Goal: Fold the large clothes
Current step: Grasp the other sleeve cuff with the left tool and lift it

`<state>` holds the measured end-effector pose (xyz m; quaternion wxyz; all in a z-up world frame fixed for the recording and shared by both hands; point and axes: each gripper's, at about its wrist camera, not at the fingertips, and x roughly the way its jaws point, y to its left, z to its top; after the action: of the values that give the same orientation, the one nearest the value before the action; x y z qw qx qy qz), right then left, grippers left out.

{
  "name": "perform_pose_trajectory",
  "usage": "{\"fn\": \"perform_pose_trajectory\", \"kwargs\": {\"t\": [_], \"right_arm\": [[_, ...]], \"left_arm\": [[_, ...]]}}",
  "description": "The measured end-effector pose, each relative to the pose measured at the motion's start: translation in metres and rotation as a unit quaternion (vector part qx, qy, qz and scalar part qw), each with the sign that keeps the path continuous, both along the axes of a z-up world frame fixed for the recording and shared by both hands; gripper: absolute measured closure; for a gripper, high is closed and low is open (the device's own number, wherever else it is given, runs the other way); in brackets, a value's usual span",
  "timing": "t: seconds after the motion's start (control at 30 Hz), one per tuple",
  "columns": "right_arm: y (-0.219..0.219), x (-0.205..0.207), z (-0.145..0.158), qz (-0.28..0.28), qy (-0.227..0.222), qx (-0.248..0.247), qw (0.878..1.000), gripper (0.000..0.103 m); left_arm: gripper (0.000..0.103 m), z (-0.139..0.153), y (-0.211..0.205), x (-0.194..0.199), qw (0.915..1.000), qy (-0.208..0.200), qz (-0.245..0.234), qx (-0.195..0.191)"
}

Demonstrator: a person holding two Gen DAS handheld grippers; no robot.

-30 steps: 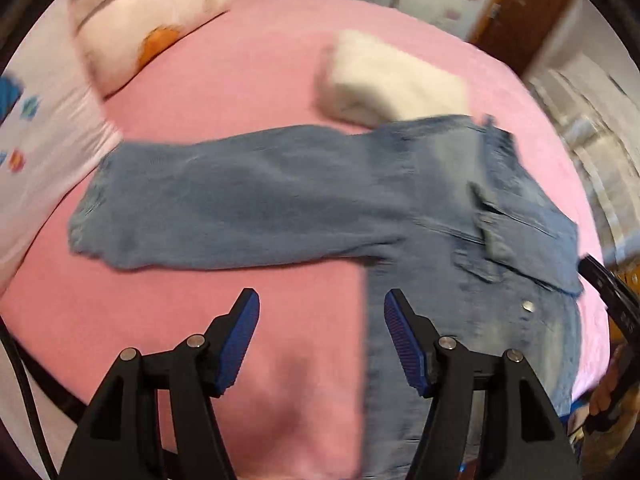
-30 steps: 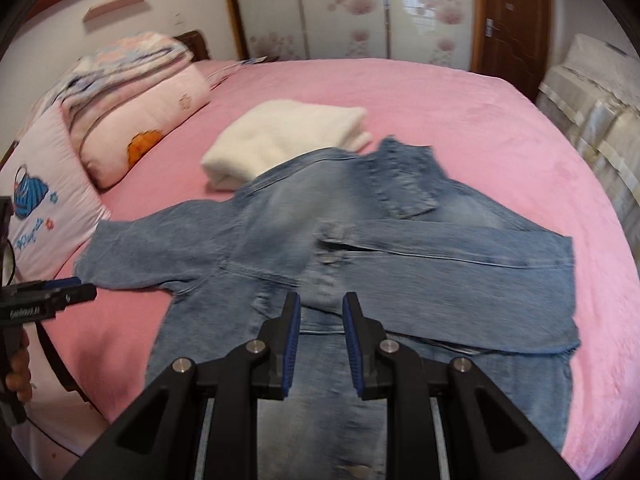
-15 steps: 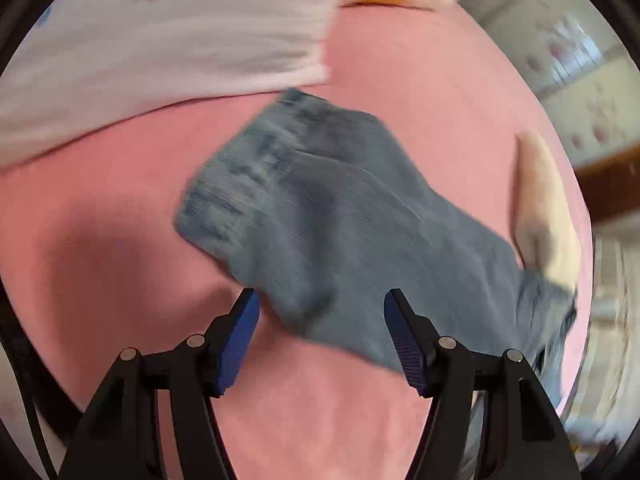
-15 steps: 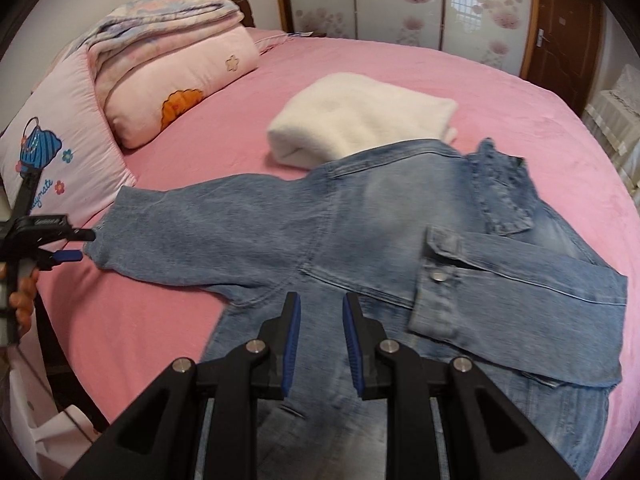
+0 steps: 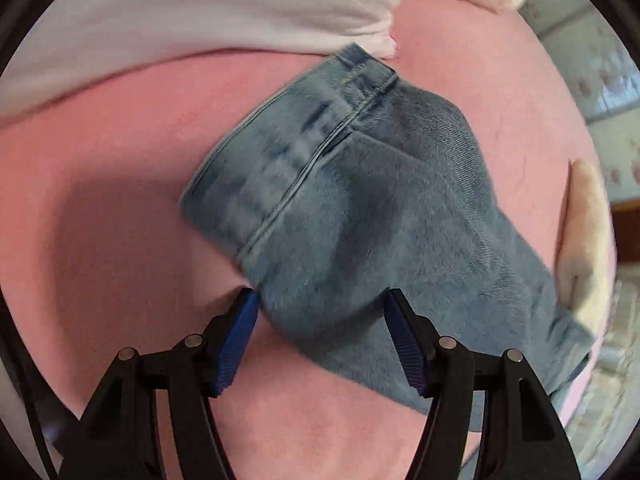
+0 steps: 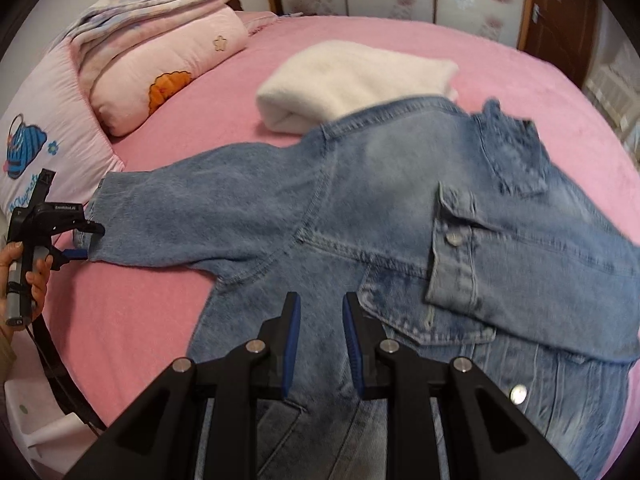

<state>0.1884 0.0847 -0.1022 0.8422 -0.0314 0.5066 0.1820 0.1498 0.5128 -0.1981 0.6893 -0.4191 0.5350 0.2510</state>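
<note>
A blue denim jacket [image 6: 360,208] lies spread on the pink bed [image 6: 140,320], one sleeve folded across its front [image 6: 520,264]. The other sleeve [image 6: 208,208] stretches out to the left. At its cuff [image 5: 288,152] my left gripper [image 5: 320,300] points steeply down and stands open, its fingers straddling the sleeve's near edge without pressing on it. The right wrist view shows that gripper [image 6: 89,242] at the cuff, held by a hand. Over the jacket's lower front hovers my right gripper [image 6: 320,300], its jaws a narrow gap apart with nothing between them.
A folded white fluffy garment [image 6: 352,80] lies behind the jacket's shoulder. Pink pillows [image 6: 160,60] and a printed pillow [image 6: 52,132] are stacked at the bed's left end, the printed one just beyond the cuff. Wardrobe doors and a wooden door [image 6: 560,12] stand behind.
My left gripper has swung left along the sleeve to its cuff, rolled and sunk close to it. My right gripper has dropped lower over the jacket's front. Neither gripper's opening has changed.
</note>
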Motion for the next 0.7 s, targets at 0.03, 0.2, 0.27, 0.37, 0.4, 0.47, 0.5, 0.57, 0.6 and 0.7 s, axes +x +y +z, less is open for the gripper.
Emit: {"fn": "perform_pose_trajectory", "kwargs": {"t": [0.03,0.2,0.27,0.37,0.4,0.47,0.5,0.57,0.6,0.7], "right_arm": [[-0.004,-0.001,-0.001,-0.003,0.003,0.002,1.0,0.082],[-0.025,-0.007,-0.01,-0.013,0.017,0.002,1.0,0.082],[-0.031,-0.008,-0.014,-0.018,0.022,0.006,1.0,0.082],[-0.036,-0.008,-0.016,-0.024,0.027,0.015,0.999,0.081],[-0.038,-0.008,-0.017,-0.025,0.028,0.016,0.999,0.081],[-0.04,-0.009,-0.017,-0.026,0.026,0.019,0.999,0.082],[-0.041,-0.009,-0.016,-0.028,0.025,0.021,0.999,0.081],[-0.047,-0.009,-0.016,-0.032,0.026,0.028,0.999,0.082],[-0.049,-0.009,-0.016,-0.034,0.027,0.031,0.999,0.082],[-0.061,-0.01,-0.017,-0.043,0.024,0.031,0.998,0.082]], "left_arm": [[0.04,0.0,-0.003,-0.005,0.9999,-0.005,0.012,-0.008],[0.04,-0.004,-0.011,-0.019,0.9973,-0.012,0.067,-0.027],[0.04,-0.005,-0.015,-0.018,0.997,-0.011,0.073,-0.022],[0.039,-0.01,-0.022,-0.01,0.9973,0.001,0.072,-0.015],[0.037,-0.014,-0.02,-0.007,0.9975,0.005,0.07,-0.01],[0.036,-0.019,-0.02,0.005,0.9976,0.012,0.068,0.005],[0.038,-0.018,-0.024,0.01,0.9975,0.016,0.066,0.021],[0.064,-0.011,-0.036,0.023,0.997,0.018,0.044,0.061],[0.076,-0.004,-0.045,0.032,0.9961,0.016,0.026,0.083],[0.094,0.024,-0.077,0.049,0.99,0.001,0.003,0.141]]}}
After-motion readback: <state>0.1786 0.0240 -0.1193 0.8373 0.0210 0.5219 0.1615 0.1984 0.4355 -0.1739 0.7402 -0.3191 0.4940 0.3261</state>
